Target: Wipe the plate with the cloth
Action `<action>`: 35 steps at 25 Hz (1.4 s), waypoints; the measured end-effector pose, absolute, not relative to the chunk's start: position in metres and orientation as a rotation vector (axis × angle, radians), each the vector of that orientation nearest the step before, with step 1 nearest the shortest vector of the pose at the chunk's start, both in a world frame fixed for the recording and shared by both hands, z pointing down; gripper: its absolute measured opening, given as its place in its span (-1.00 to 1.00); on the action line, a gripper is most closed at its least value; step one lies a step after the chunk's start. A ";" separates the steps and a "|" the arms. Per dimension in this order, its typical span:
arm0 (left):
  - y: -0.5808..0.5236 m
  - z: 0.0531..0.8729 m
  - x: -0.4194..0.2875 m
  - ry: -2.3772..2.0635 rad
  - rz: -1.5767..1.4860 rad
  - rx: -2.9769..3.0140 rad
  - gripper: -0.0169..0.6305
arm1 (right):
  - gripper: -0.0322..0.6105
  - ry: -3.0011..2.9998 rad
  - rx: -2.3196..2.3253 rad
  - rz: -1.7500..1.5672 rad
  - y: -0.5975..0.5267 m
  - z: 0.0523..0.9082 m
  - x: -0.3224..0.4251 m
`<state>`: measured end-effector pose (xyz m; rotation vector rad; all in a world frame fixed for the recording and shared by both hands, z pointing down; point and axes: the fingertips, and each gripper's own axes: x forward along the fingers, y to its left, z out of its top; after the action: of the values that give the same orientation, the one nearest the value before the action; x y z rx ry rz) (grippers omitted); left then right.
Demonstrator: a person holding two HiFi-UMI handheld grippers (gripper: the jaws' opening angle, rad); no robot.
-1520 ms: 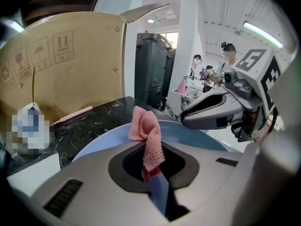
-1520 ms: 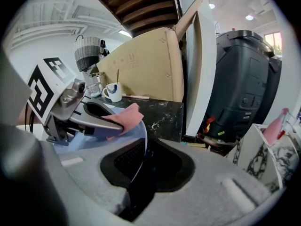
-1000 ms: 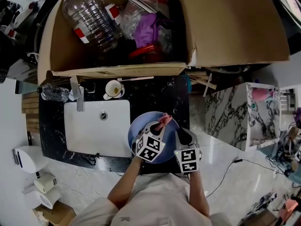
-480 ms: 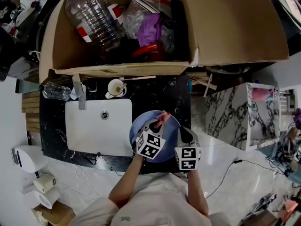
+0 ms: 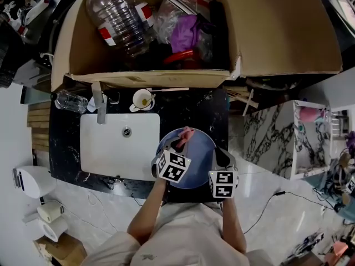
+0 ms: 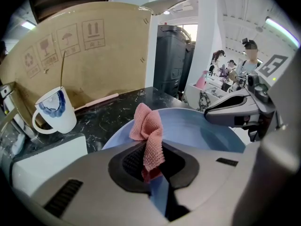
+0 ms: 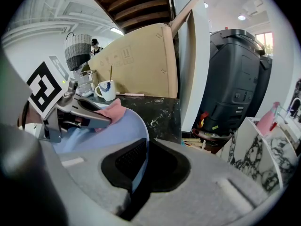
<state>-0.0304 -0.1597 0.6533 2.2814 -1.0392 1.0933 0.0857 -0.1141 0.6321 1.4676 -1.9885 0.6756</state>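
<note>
The plate [image 5: 195,165], a pale blue one, sits at the near edge of the dark marbled surface [image 5: 188,107], just at 3 o'clock of the white sink [image 5: 119,148]. Whether it rests flat or is tipped up slightly I cannot tell. The right tongs [image 5: 218,156] are clamped on its rim at about 4 o'clock, the thin edge running between the two pads. That grip probably steadies the plate so it does not slide or spin under the wiping.

The cloth [image 6: 148,135], pink and knitted, is pinched in the left tongs [image 6: 155,173]. A bunched fold stands up past the tips, and it is over the plate's face near the 12 o'clock rim. Holding it bunched gives a soft pad to drag across the plate, so the wiping looks to be under way, with much of the face yet to cover.

A white mug [image 5: 142,100] stands at 11 o'clock of the plate. Beyond it at 12 o'clock is a large open cardboard box [image 5: 277,32], well clear of the work.
</note>
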 end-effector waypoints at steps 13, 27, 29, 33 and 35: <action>-0.145 0.652 -0.050 -1.035 1.201 2.166 -0.84 | -0.81 -1.986 1.464 0.699 -0.113 0.633 0.083; -0.132 0.651 -0.082 -1.084 1.314 2.068 -0.84 | -0.81 -1.989 1.468 0.713 -0.113 0.634 0.083; -0.130 0.651 -0.086 -1.081 1.325 2.059 -0.84 | -0.81 -1.989 1.474 0.720 -0.113 0.634 0.082; -0.121 0.652 -0.095 -1.069 1.343 2.031 -0.84 | -0.81 -1.994 1.484 0.741 -0.113 0.635 0.082; -0.117 0.652 -0.099 -1.065 1.350 2.022 -0.84 | -0.81 -1.994 1.490 0.751 -0.113 0.636 0.082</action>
<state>-0.0987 -0.1173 0.6524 2.0216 -1.0648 1.3496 0.0822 -0.1134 0.6355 1.4896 -1.9945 0.7511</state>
